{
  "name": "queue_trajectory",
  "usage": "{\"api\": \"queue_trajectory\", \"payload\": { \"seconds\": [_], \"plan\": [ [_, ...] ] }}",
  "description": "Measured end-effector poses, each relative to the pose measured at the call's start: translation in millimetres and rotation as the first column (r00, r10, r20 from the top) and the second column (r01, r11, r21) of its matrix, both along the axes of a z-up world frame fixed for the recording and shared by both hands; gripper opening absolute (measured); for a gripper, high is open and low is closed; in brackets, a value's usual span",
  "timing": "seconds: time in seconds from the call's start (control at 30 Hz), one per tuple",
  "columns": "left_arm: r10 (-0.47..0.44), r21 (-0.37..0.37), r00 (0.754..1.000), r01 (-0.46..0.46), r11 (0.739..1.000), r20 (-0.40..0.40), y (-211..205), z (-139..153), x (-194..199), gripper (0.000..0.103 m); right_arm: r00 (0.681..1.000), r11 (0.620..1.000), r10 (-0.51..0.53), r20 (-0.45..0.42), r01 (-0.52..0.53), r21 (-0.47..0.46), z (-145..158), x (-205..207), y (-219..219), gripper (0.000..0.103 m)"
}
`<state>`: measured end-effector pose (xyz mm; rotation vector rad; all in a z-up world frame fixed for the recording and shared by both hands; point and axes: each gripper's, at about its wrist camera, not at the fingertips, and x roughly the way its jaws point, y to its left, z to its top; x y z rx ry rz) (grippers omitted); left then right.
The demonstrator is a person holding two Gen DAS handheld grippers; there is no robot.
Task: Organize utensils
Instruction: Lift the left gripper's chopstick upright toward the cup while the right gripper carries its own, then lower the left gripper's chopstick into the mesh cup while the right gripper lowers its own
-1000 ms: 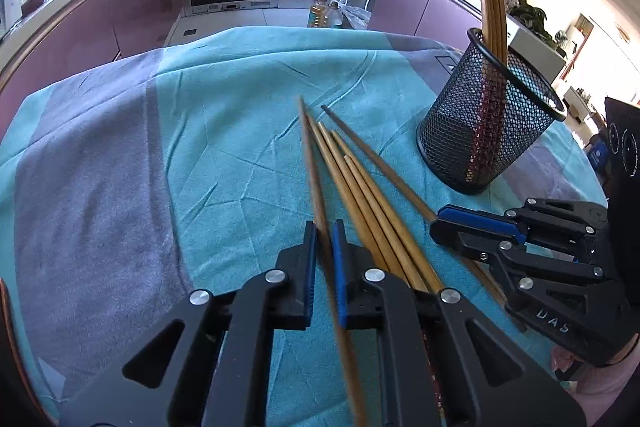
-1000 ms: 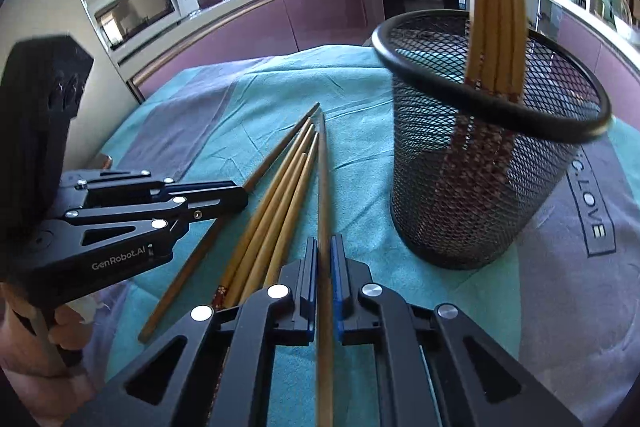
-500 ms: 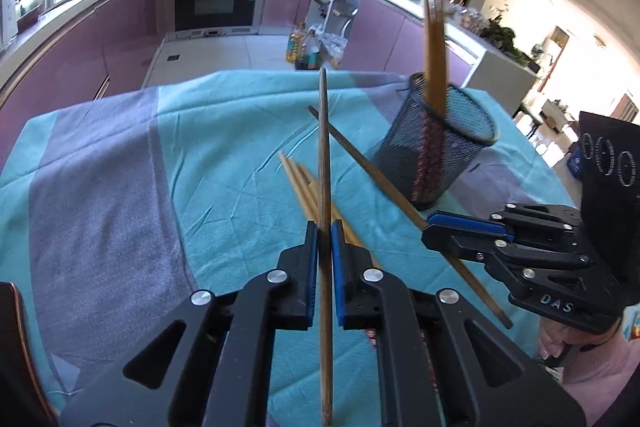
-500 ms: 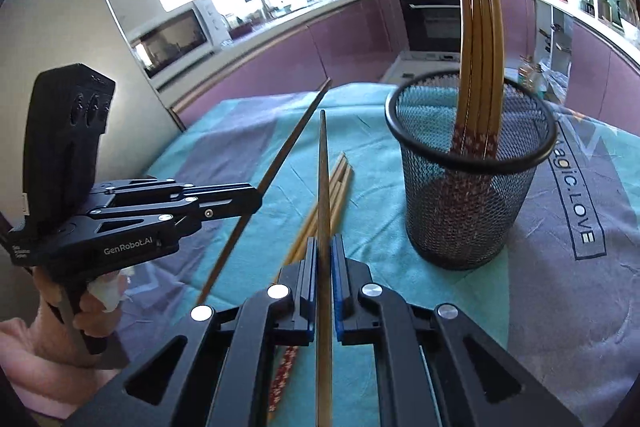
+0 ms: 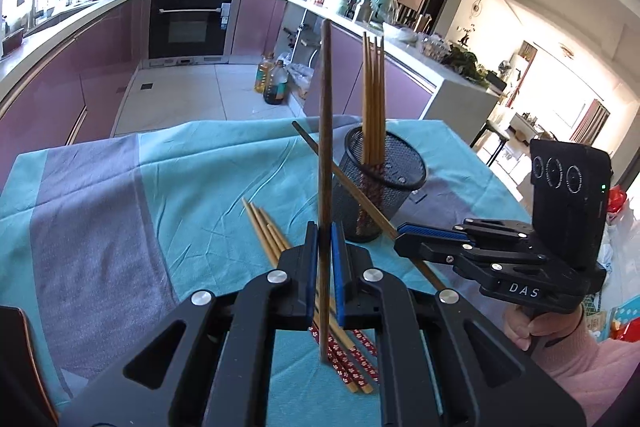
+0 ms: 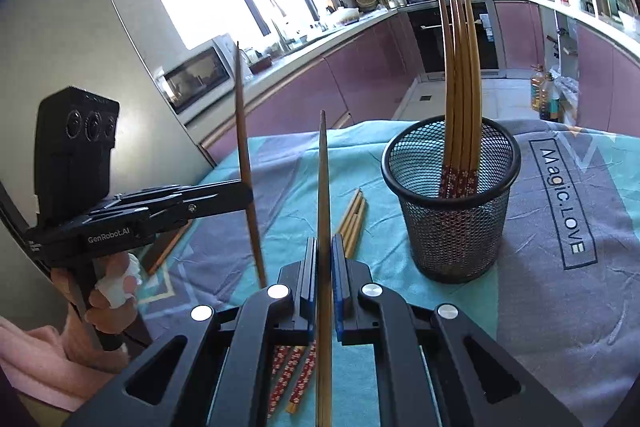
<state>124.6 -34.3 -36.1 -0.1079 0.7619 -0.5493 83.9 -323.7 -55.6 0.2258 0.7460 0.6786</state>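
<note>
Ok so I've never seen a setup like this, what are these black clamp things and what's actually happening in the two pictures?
Those are hand-held grippers, one in each of a person's hands, each carrying a wide-angle camera that looks along its jaws. One picture is from the left gripper, the other from the right gripper, so each also sees the other from the side. Each is shut on a single chopstick: the left chopstick and the right chopstick, both lifted off the table. On the teal tablecloth stands a black mesh cup already holding four chopsticks, and loose chopsticks lie beside it.
</note>
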Motion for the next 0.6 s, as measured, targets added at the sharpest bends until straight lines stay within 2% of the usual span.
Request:
{"api": "queue_trajectory", "payload": {
  "seconds": [0.33, 0.6],
  "plan": [
    [-0.021, -0.023, 0.999, 0.022, 1.000, 0.024, -4.4, 16.5, -3.4, 0.007, 0.999, 0.993, 0.045, 0.028, -0.048, 0.108, 5.0, -5.4, -10.3, 0.006],
    [-0.046, -0.026, 0.999, 0.047, 0.999, 0.020, -13.0, 16.0, -1.2, 0.007, 0.996, 0.989, 0.091, 0.026, -0.093, 0.115, 1.7, -9.3, -4.3, 0.006]
  ]
}}
